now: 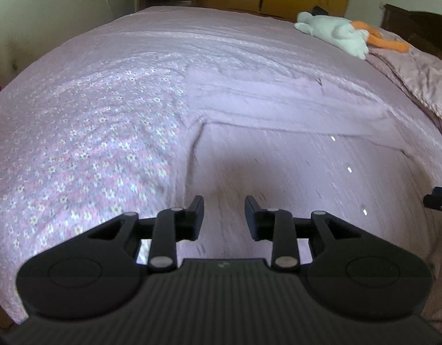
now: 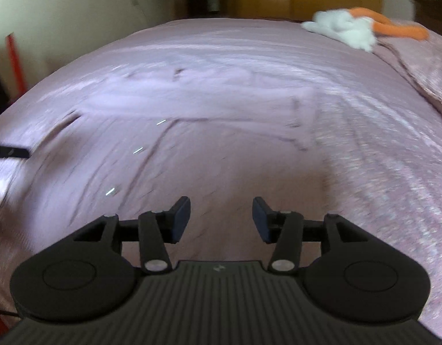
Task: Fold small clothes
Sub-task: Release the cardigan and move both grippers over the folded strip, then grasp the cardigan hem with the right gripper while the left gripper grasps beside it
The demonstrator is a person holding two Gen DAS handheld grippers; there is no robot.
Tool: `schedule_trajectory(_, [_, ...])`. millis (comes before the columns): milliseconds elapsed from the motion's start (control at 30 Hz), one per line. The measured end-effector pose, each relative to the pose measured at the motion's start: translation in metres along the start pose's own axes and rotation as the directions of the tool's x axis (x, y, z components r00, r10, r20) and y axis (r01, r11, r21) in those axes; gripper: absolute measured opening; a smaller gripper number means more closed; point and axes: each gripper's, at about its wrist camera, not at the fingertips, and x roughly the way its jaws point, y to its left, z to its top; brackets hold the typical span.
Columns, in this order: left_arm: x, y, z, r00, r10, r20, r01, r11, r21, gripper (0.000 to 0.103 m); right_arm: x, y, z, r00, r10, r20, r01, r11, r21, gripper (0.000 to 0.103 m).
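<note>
The left gripper (image 1: 224, 217) fills the bottom of its view, its two fingers spread well apart with nothing between them, over the near part of a pale lilac garment (image 1: 278, 132) that lies flat on the bed (image 1: 91, 132). The garment takes up the centre and right of that frame; its left edge runs up from beside the left finger towards the middle of the picture, and a folded band crosses it higher up. A line of small white buttons (image 1: 349, 169) runs down its right side. To the left of the garment the bed shows a print of small flowers. A white and orange plush toy (image 1: 335, 30) lies at the upper right, well apart from the garment, with a pillow (image 1: 416, 74) below it at the right edge. The tip of the other tool shows at the right edge. In the right wrist view (heavily blurred) the right gripper (image 2: 221, 219) is likewise wide open and empty, low in the frame over the same garment (image 2: 221, 132), which spreads across the centre and left. The buttons (image 2: 138, 150) show as streaks left of centre, and the toy (image 2: 347, 28) sits upper right. A dark finger of the left gripper pokes in at the left edge
</note>
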Motion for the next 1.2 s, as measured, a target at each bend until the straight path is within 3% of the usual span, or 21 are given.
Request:
schedule_trajectory(67, [-0.005,-0.004,-0.008,1.000,-0.007,-0.004,0.007,1.000,0.014,0.037,-0.003,0.016,-0.010,1.000,0.018,-0.010,-0.019,0.999,-0.039,0.057])
schedule_trajectory(200, [-0.014,-0.010,-0.025,1.000,-0.003,-0.003,0.003,0.999,0.035,0.038,-0.011,0.047,-0.032,0.999,0.035,-0.029,-0.039,0.991,-0.132,0.069])
schedule_trajectory(300, [-0.017,-0.014,-0.036,1.000,-0.014,-0.013,0.015,0.999,0.031,0.038,-0.015,0.067,-0.043,0.997,0.049,-0.053,-0.058,0.981,-0.186,0.070])
schedule_trajectory(567, [-0.010,-0.039,-0.060,0.989,-0.098,-0.111,0.110,0.988,0.107,0.038,-0.009,0.066,-0.060,0.996,-0.006,-0.089,-0.008,0.988,-0.157,0.070])
schedule_trajectory(700, [-0.004,-0.054,-0.069,0.983,-0.122,-0.139,0.143,0.978,0.153,0.043,-0.004,0.084,-0.074,0.994,-0.034,-0.107,-0.007,0.932,-0.362,0.087])
schedule_trajectory(767, [-0.002,-0.058,-0.071,0.982,-0.127,-0.140,0.150,0.975,0.166,0.053,0.005,0.092,-0.079,0.987,-0.051,-0.150,-0.019,0.902,-0.431,0.087])
schedule_trajectory(833, [0.000,-0.060,-0.072,0.982,-0.124,-0.142,0.151,0.970,0.192,0.053,0.012,0.096,-0.081,0.984,-0.075,-0.161,-0.006,0.892,-0.452,0.088])
schedule_trajectory(1000, [0.001,-0.065,-0.076,0.980,-0.128,-0.152,0.160,0.961,0.224,0.055,0.020,0.101,-0.078,0.986,-0.140,-0.095,0.077,0.873,-0.482,0.089])
schedule_trajectory(1033, [0.001,-0.066,-0.076,0.979,-0.131,-0.155,0.164,0.961,0.224,0.063,0.022,0.101,-0.077,0.984,-0.160,-0.072,0.107,0.872,-0.478,0.089])
schedule_trajectory(1100, [0.001,-0.067,-0.078,0.978,-0.140,-0.152,0.173,0.958,0.230,0.072,0.023,0.097,-0.072,0.983,-0.179,-0.047,0.139,0.882,-0.450,0.088])
schedule_trajectory(1200, [-0.001,-0.073,-0.082,0.975,-0.160,-0.152,0.197,0.943,0.269,0.073,0.023,0.089,-0.064,0.983,-0.183,-0.008,0.167,0.912,-0.376,0.088])
